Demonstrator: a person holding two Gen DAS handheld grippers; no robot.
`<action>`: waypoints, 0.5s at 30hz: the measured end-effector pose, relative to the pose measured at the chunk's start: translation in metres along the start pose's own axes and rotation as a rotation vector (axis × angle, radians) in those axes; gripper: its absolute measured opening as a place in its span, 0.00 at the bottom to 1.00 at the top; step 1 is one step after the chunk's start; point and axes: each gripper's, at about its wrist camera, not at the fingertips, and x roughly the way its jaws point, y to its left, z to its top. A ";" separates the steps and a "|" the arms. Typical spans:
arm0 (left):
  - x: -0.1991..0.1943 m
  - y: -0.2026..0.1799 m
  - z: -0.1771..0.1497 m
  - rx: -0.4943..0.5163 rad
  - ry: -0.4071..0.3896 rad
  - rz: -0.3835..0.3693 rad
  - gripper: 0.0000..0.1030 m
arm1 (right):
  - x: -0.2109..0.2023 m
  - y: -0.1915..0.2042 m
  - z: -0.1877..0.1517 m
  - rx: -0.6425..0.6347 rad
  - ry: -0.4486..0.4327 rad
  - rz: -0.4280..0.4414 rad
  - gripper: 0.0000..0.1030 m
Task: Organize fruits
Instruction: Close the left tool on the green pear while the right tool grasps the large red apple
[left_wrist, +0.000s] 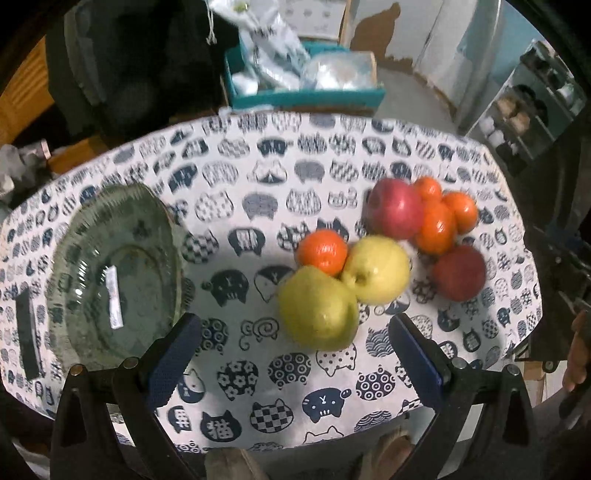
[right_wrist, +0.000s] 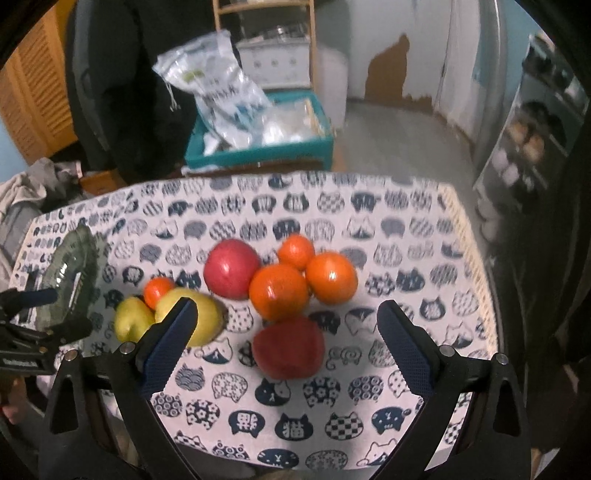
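Observation:
A pile of fruit lies on a cat-print tablecloth. In the left wrist view, a green pear lies nearest, then a yellow apple, a small orange, a red apple, several oranges and a darker red apple. My left gripper is open, just short of the pear. In the right wrist view my right gripper is open, with the dark red apple between its fingers, not touching. A ribbed glass plate lies empty at the left.
A black flat object lies left of the plate. Behind the table stands a teal box with plastic bags. A shelf unit is at the right. The left gripper shows at the left edge of the right wrist view.

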 end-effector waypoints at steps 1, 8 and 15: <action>0.005 0.000 -0.001 -0.002 0.008 -0.005 0.99 | 0.005 -0.001 -0.001 0.001 0.012 -0.001 0.95; 0.033 -0.003 -0.002 -0.003 0.071 -0.003 0.99 | 0.037 -0.002 -0.012 -0.026 0.111 -0.017 0.94; 0.058 -0.005 -0.004 -0.006 0.129 -0.006 0.99 | 0.067 -0.005 -0.021 -0.021 0.197 -0.006 0.94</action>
